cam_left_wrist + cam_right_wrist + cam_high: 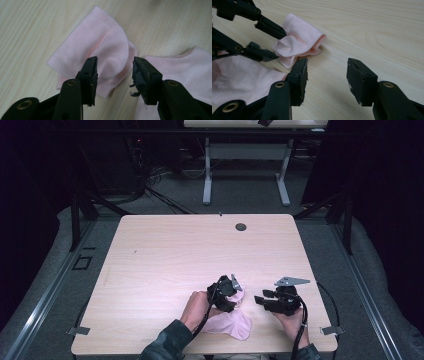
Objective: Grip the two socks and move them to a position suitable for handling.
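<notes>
We see a pale pink folded fabric sock [100, 47] near the front edge of the light wooden table [165, 250], right of its middle, beside a second pink cloth piece [185, 67]. Our left gripper [115, 72] hangs over the sock, jaws parted, gripping nothing. Our right gripper [327, 75] sits just to the right above bare wood, jaws wide apart and empty. A small dark round grommet [241, 227] lies near the far edge

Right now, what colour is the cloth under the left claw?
Pale pink, plain with no pattern; the cloth shows best in the left gripper view.
</notes>
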Available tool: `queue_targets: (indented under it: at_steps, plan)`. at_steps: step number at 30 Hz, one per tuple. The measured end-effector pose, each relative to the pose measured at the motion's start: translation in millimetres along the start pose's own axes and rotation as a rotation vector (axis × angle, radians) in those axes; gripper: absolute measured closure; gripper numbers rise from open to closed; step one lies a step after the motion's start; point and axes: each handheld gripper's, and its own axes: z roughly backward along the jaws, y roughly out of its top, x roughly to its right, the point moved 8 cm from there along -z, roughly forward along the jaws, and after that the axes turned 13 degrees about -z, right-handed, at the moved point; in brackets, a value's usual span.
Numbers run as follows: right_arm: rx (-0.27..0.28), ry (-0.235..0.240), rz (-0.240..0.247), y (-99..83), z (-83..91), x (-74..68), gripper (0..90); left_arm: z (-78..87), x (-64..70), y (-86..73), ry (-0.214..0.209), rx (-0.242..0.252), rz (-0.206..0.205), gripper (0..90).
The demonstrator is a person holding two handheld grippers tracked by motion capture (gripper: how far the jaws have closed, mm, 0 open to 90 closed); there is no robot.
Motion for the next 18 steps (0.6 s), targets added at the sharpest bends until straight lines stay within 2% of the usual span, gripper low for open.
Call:
queue_targets:
  at_steps: [5, 9, 11, 13, 18]
  plan:
    - [-0.010, 0.007, -0.004, -4.2, -2.3, 1.2, 51.0, -11.8, 0.9, 1.2, -0.020, -0.032, -0.013, 67.8]
    - [-0.012, 0.012, -0.004, -5.3, -3.2, 0.7, 51.3, -13.8, -0.3, 2.4, -0.032, -0.015, -0.004, 81.7]
    - [-0.013, 0.010, 0.000, -5.5, -3.1, 0.9, 51.4, -13.4, -1.7, 2.8, -0.040, 0.004, 0.008, 87.1]
    - [-0.013, 0.009, 0.001, -5.5, -3.0, 0.5, 51.7, -11.3, -4.1, 2.5, -0.045, 0.026, 0.034, 88.1]
    - [-0.021, 0.014, 0.021, -3.8, -3.6, -4.3, 51.7, 7.8, -16.0, 4.9, -0.058, 0.131, 0.120, 88.4]
